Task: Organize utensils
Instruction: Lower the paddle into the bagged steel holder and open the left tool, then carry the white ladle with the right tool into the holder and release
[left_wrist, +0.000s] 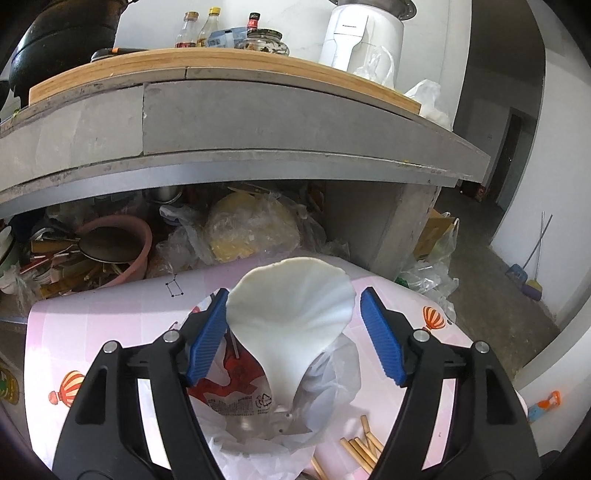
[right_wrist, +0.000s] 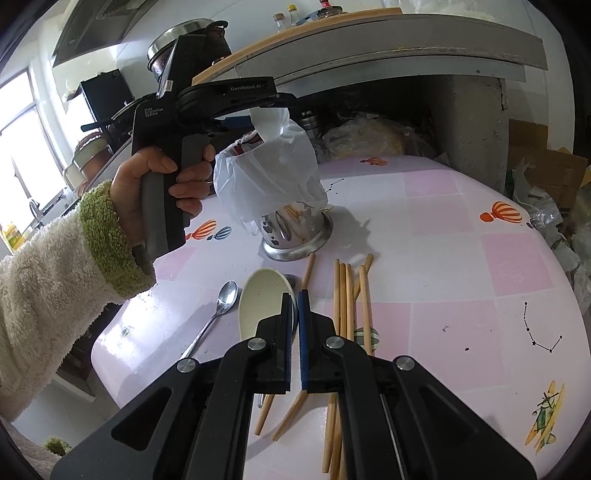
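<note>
My left gripper (left_wrist: 294, 291) is open around a white fan-shaped scoop (left_wrist: 291, 314). Its left pad (left_wrist: 207, 332) lies against the scoop's edge and its right pad (left_wrist: 380, 332) stands apart. The scoop stands upright in a steel utensil holder (right_wrist: 295, 236) that is draped in a white plastic bag (right_wrist: 266, 177). A hand (right_wrist: 155, 177) grips that tool above the holder. My right gripper (right_wrist: 294, 299) is shut, with nothing seen between its pads. It hovers over a cream spoon (right_wrist: 258, 299), beside a metal spoon (right_wrist: 221, 302) and several wooden chopsticks (right_wrist: 347, 295).
The table has a pink patterned cloth (right_wrist: 480, 258). Behind it a grey counter (left_wrist: 258, 122) overhangs clutter: a pink basin (left_wrist: 122, 251) and plastic bags (left_wrist: 251, 229). More bags and a cardboard box (right_wrist: 546, 173) sit off the table's right edge.
</note>
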